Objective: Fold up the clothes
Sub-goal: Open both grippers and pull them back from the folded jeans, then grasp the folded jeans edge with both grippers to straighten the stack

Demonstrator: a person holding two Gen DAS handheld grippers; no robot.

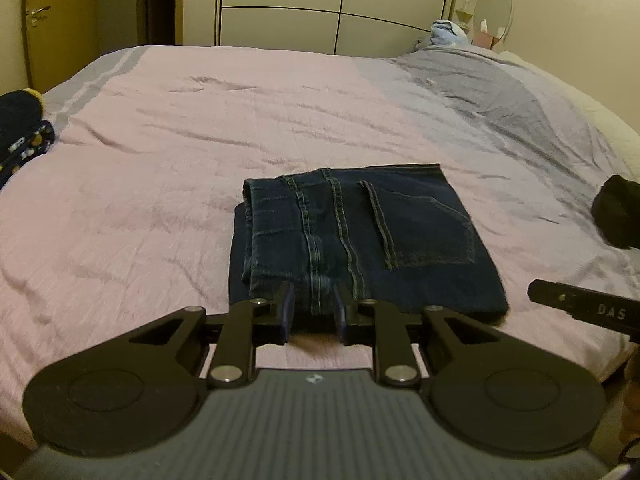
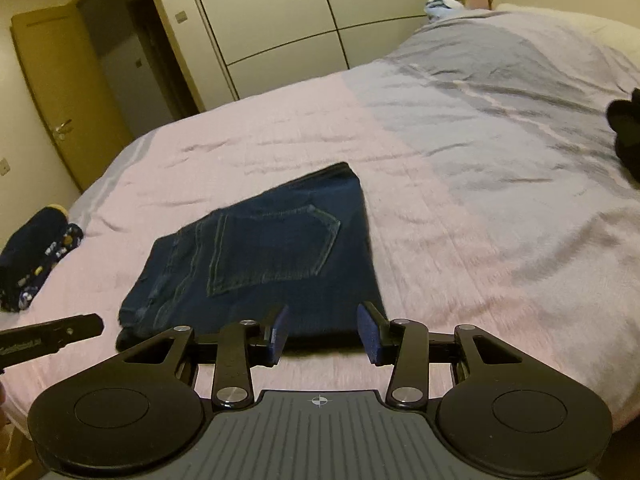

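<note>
Lying folded on the pink-and-grey bedspread [image 1: 160,120]: one pair of dark jeans [image 1: 360,232], back pocket up, a compact rectangle. Left gripper [image 1: 314,312]: jaws narrowly parted, nothing clamped, the jeans' near edge just ahead of and between the tips. Right gripper [image 2: 323,330]: jaws moderately wide, empty, the jeans' near right corner just beyond the tips. Patterned dark garment [image 2: 36,256]: far off to the left of both jaws, at the bed's edge. Black cloth [image 2: 626,128]: well off to the right. Wardrobe [image 1: 320,4] beyond the bed.
</note>
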